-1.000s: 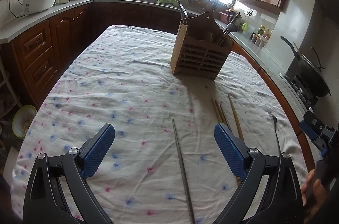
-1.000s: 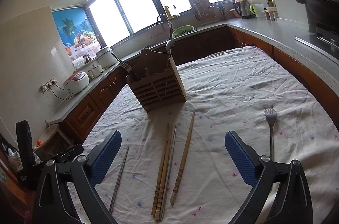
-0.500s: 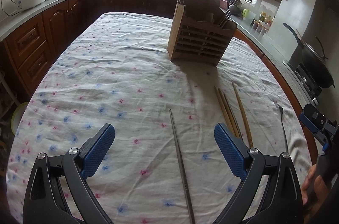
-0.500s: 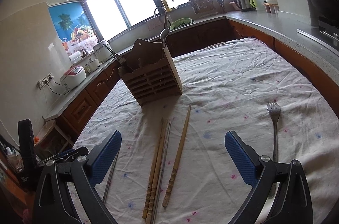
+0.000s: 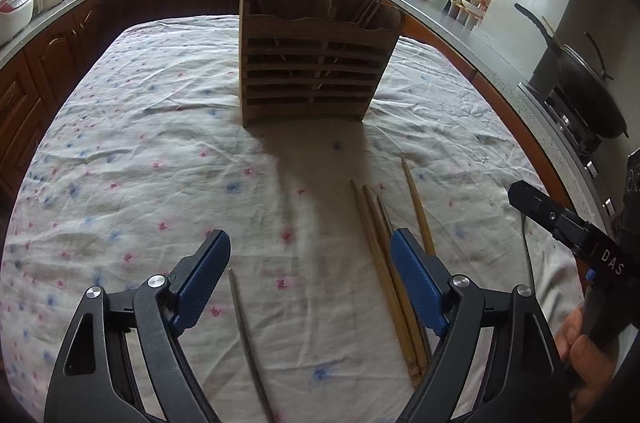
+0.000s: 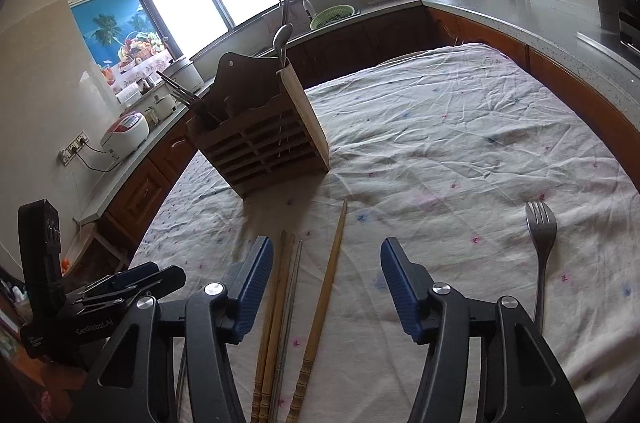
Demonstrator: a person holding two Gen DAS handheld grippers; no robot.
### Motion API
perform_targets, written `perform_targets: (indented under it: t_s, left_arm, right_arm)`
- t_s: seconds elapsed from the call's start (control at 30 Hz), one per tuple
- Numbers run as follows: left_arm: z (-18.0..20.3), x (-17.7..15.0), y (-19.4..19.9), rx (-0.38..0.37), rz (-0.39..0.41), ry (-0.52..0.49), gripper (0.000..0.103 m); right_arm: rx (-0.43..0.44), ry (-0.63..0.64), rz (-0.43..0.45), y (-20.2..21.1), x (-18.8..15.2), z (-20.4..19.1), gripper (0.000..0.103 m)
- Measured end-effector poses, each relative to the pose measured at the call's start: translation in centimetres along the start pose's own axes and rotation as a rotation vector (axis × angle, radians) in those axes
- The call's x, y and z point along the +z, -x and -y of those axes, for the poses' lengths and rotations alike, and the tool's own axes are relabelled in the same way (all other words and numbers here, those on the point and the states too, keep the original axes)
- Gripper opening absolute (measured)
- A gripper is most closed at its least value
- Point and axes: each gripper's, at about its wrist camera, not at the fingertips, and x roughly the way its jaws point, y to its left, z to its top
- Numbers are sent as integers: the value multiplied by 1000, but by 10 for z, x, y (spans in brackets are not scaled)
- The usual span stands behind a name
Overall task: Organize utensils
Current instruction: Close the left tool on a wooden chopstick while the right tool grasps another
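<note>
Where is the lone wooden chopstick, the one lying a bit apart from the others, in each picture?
Left wrist view: the lone wooden chopstick lies right of centre, running down behind the left gripper's right finger.
Right wrist view: the same chopstick lies near bottom centre, between the right gripper's open fingers.
Shared landmark: the wooden utensil holder, beyond its tip.

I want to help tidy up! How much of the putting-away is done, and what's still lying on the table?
Some is done: a fork and a spoon already stand in the wooden holder. Nothing is in hand; the left gripper and right gripper are both open and empty. Still lying on the tablecloth: the wooden chopsticks, one metal chopstick lying apart from them, and the fork.
</note>
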Motion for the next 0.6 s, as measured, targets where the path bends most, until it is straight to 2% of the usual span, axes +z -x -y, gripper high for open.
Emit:
perform_targets:
  t_s: [0.13,0.23,0.3,0.33,0.43,0.5,0.6]
  left_arm:
    - [18,9,-33,15,-64,-41,80]
    - [26,10,-56,38,-110,-68,70]
    - [28,10,-69,64,-138,-82,58]
    - [28,10,-73,65,-143,-85,58]
    - [31,11,-74,77,-135,-118,55]
    - [29,9,-71,64,-137,-131,48]
    - [20,9,-68,36,-150,-134,41]
  right_arm:
    - [-4,-14,-12,-11,9,7,50]
    - [-10,-20,-24,-20,14,12,50]
    - [-13,-24,-35,-26,17,15,48]
    - [-14,-26,-42,-30,18,17,46]
    - [-23,-28,-69,-45,22,21,37]
    - [-22,-29,-97,-58,23,23,30]
    - [-23,-11,-132,-75,24,22,28]
